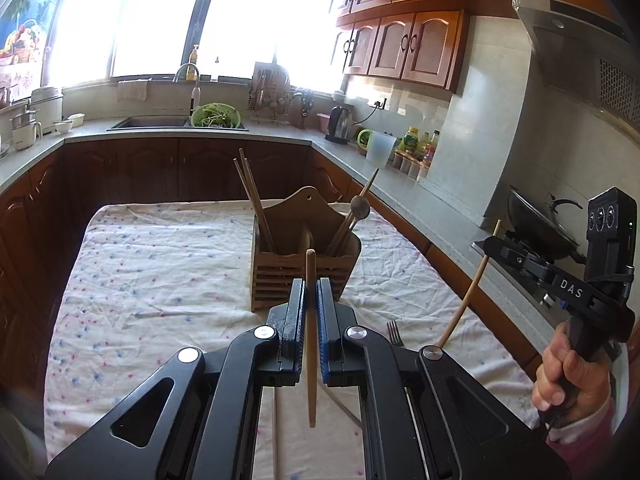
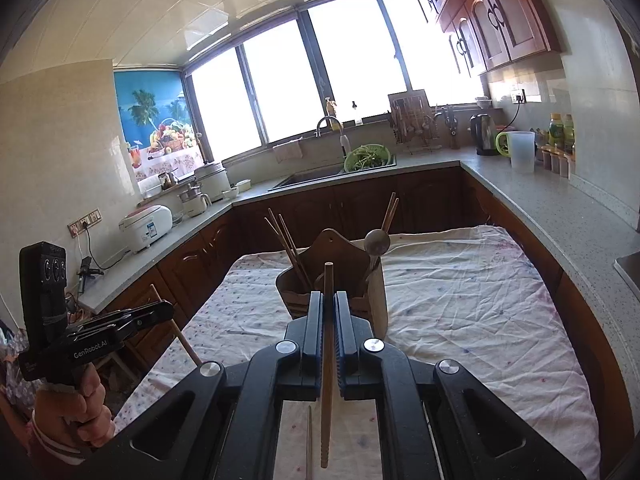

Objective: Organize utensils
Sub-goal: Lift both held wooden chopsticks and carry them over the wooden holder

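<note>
A wooden utensil holder [image 1: 304, 258] stands on the flowered cloth [image 1: 160, 272], just beyond both grippers. Its left compartment holds chopsticks [image 1: 253, 196], and its right one holds a metal spoon [image 1: 359, 206] and more sticks. My left gripper [image 1: 311, 286] is shut on a wooden chopstick [image 1: 311, 380] that stands nearly upright between the pads. My right gripper [image 2: 329, 297] is shut on a second wooden chopstick [image 2: 327, 420], also upright, in front of the holder [image 2: 332, 280]. Each gripper shows in the other view: the right one [image 1: 489, 246] and the left one [image 2: 166, 309].
A fork [image 1: 395, 332] lies on the cloth to the right of my left gripper. Another stick [image 1: 275, 420] lies under the left gripper. Counters run round the table, with a sink [image 1: 152, 123], a kettle [image 1: 340, 124] and a wok [image 1: 536, 220] on the stove.
</note>
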`<state>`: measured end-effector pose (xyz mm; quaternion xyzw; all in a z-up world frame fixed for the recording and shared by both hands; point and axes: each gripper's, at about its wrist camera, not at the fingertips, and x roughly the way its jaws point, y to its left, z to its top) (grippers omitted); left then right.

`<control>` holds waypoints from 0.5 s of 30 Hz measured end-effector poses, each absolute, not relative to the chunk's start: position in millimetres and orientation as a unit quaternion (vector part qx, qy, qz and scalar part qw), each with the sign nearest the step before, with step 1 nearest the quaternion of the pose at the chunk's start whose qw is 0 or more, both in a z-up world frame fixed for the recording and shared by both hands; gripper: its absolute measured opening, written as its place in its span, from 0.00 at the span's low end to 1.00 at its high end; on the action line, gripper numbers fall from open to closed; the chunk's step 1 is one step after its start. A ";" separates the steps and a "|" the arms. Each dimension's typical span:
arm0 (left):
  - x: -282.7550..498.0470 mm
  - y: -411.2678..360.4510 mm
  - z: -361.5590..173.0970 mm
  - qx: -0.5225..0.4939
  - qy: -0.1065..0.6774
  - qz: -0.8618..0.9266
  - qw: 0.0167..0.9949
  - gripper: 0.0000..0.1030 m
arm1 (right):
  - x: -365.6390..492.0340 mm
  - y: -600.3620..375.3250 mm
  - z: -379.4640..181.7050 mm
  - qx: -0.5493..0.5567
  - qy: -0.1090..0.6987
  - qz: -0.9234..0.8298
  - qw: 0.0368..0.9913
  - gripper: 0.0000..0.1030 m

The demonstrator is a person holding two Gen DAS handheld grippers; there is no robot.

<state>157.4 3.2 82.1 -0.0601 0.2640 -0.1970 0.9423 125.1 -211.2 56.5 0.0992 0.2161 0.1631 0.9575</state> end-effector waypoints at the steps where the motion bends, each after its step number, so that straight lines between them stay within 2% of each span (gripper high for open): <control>1: 158.7 4.3 81.8 -0.062 0.264 -0.196 0.942 0.05 | 126.8 -210.8 56.1 0.099 0.216 0.164 0.957 0.05; 15: 184.3 17.9 91.0 -0.086 0.247 -0.189 0.947 0.05 | 150.7 -212.9 61.3 0.107 0.205 0.153 0.961 0.05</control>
